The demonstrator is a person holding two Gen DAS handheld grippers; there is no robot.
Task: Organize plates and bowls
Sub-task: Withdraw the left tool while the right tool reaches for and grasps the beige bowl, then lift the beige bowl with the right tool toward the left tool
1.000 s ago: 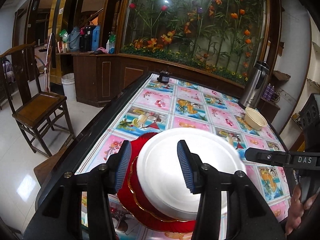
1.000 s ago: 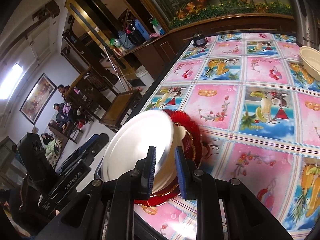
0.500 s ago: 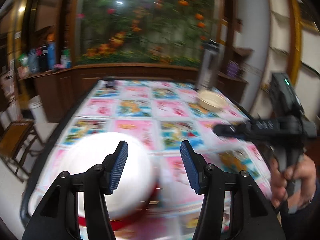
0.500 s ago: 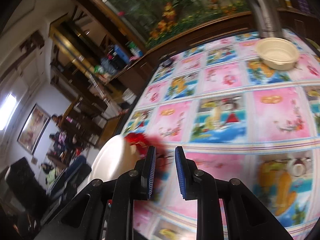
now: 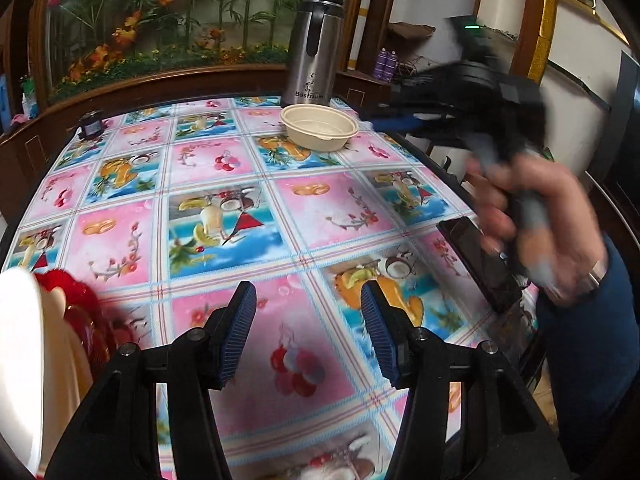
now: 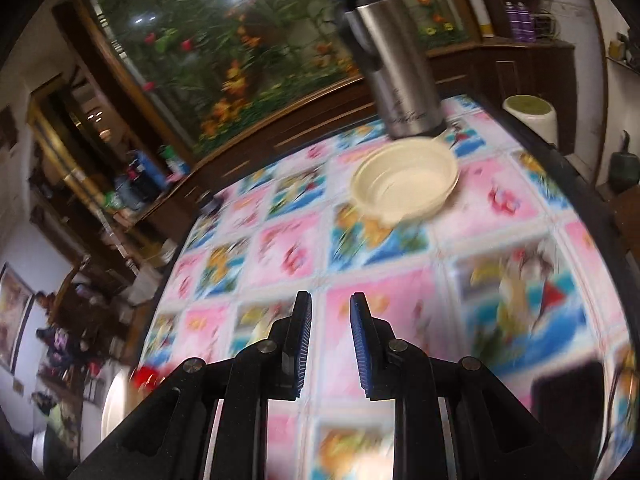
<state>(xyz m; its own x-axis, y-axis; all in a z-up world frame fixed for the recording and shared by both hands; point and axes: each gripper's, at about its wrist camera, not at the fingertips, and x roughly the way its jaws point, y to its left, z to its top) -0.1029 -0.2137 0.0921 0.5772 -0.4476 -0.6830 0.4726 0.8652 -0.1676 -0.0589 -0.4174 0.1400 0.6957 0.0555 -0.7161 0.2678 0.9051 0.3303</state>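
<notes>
A cream bowl (image 5: 319, 126) stands at the far right of the table, in front of a steel flask (image 5: 313, 65); it also shows in the right wrist view (image 6: 405, 184). A white plate (image 5: 28, 364) lies on a red plate (image 5: 86, 312) at the near left edge; both show small in the right wrist view (image 6: 114, 400). My left gripper (image 5: 308, 334) is open and empty above the tablecloth. My right gripper (image 6: 326, 344) is open with a narrow gap, empty, pointing toward the bowl. In the left wrist view it appears blurred (image 5: 394, 124) just right of the bowl.
The table (image 5: 120, 240) has a pink and blue patterned cloth. A black phone (image 5: 478, 260) lies near its right edge. A small dark jar (image 5: 90, 124) stands at the far left corner. A wooden counter with plants runs behind the table.
Both grippers have swung right, away from the stacked plates toward the bowl. The right gripper has let go of the white plate and opened slightly.
</notes>
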